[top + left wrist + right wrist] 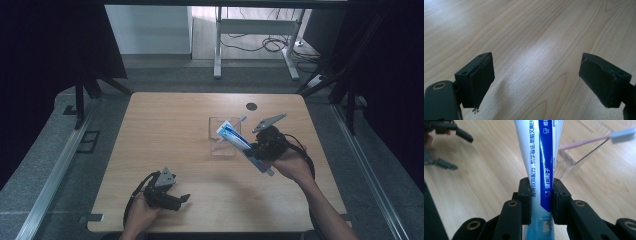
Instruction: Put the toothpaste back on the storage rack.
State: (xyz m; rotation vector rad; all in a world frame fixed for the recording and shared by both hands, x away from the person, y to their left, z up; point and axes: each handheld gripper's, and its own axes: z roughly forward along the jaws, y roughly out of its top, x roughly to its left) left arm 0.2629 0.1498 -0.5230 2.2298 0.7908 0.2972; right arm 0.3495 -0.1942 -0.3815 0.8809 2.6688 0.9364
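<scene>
High view, read from left to right: the left gripper (175, 199) lies low at the near left part of the wooden table (165, 135), held in the person's left hand (141, 212), its jaws pointing toward the table's right side. The left gripper view confirms those jaws stand wide apart with bare wood between them and nothing held. Near the table's centre stands a clear plastic container (222, 136), with a pink-handled toothbrush (241, 119) leaning out over its far right corner. Just right of it, the right gripper (254, 148), held in the person's right hand (292, 166), is clamped on a toothpaste tube (239, 141). The tube slants, its upper end over the container and its lower end pointing toward the near right. The right gripper view shows both pads pressed against the white and blue tube (540, 165) on either side, with the container (574, 155) and toothbrush (599, 138) beyond it. A dark round hole (251, 106) sits in the tabletop near the far edge.
</scene>
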